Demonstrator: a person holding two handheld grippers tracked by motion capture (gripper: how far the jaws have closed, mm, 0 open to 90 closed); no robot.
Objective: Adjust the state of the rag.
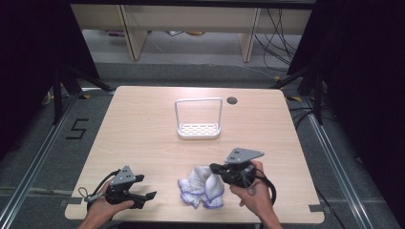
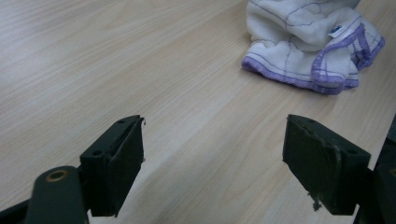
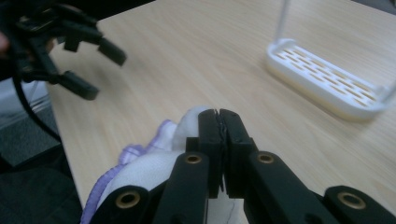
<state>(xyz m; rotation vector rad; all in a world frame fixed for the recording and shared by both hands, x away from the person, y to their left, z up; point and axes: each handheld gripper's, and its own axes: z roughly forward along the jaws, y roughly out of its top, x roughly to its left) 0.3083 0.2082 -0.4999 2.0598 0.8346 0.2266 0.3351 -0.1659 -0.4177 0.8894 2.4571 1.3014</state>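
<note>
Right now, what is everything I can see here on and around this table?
Cloth: one, white with purple edging, crumpled at the near edge of the table, a fold pinched by the right gripper.
Rack: one, white, slotted base with a tall loop handle, mid-table toward the far side.
Table: one, light wood, with a dark round hole near its far edge.
Floor number 5: one, black, left of the table.
Cables: several, black, on the floor beyond the table.
Left gripper: one, black, jaws open, near left corner.
Right gripper: one, black, jaws shut on the cloth.
Hands: two, at the near edge.
</note>
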